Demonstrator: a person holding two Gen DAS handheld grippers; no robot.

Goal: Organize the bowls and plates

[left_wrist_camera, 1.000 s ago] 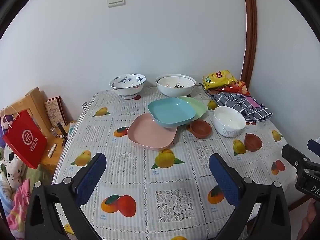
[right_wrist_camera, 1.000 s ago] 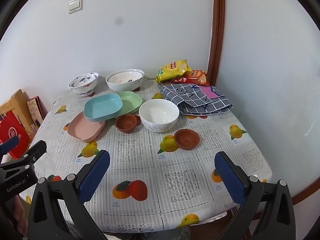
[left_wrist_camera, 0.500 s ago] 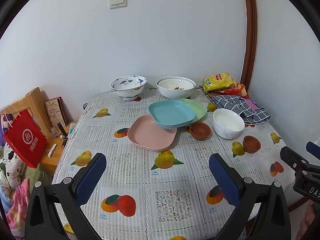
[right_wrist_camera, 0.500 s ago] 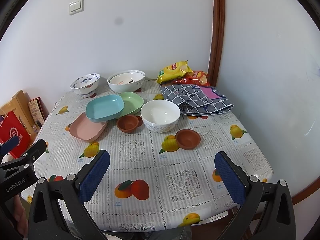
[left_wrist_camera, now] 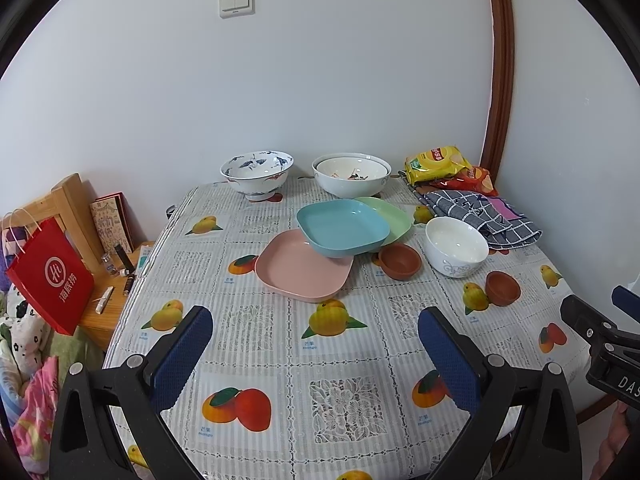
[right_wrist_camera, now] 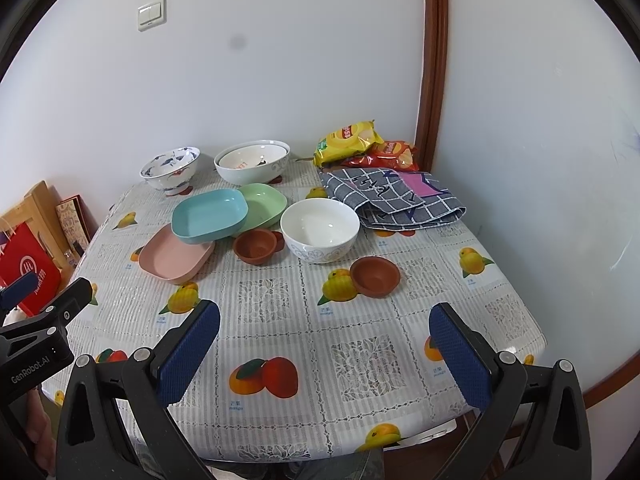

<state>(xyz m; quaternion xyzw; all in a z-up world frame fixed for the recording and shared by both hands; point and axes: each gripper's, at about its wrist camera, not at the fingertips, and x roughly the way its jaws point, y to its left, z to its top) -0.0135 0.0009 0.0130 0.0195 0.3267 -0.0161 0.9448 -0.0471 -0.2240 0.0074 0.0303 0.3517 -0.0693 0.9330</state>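
- Writing: the black body of the left gripper (right_wrist_camera: 38,336), seen at the left edge of the right wrist view, reads "GenRobot.AI"; the red paper bag (left_wrist_camera: 50,276) left of the table bears a white round logo and white characters; the yellow snack packet (right_wrist_camera: 348,140) at the far right has a red brand mark too small to read; small captions sit under the printed fruit on the tablecloth (left_wrist_camera: 336,368).
- Edges and room: the near half of the cloth is bare from left edge to right edge, and both grippers hang over it, well apart from the dishes. A wall closes the far side and another the right side.
- Left gripper (left_wrist_camera: 316,344): jaws spread wide, nothing between the blue pads.
- Right gripper (right_wrist_camera: 326,344): jaws spread wide too, holding nothing.
- Plates: the blue plate (left_wrist_camera: 342,226) lies tilted, overlapping the pink plate (left_wrist_camera: 304,266) nearer and the green plate (left_wrist_camera: 394,216) to its right; all three look empty.
- Bowls: the white bowl (right_wrist_camera: 320,228) stands right of the plates, empty; one small brown bowl (right_wrist_camera: 256,246) just left of it, another brown bowl (right_wrist_camera: 376,276) nearer and to the right.
- Far edge: a blue-patterned bowl (left_wrist_camera: 257,172) on the left and a wide white bowl (left_wrist_camera: 352,174) beside it with a few scraps inside.
- A checked cloth (right_wrist_camera: 394,196) lies folded at the far right, near the snack packet.
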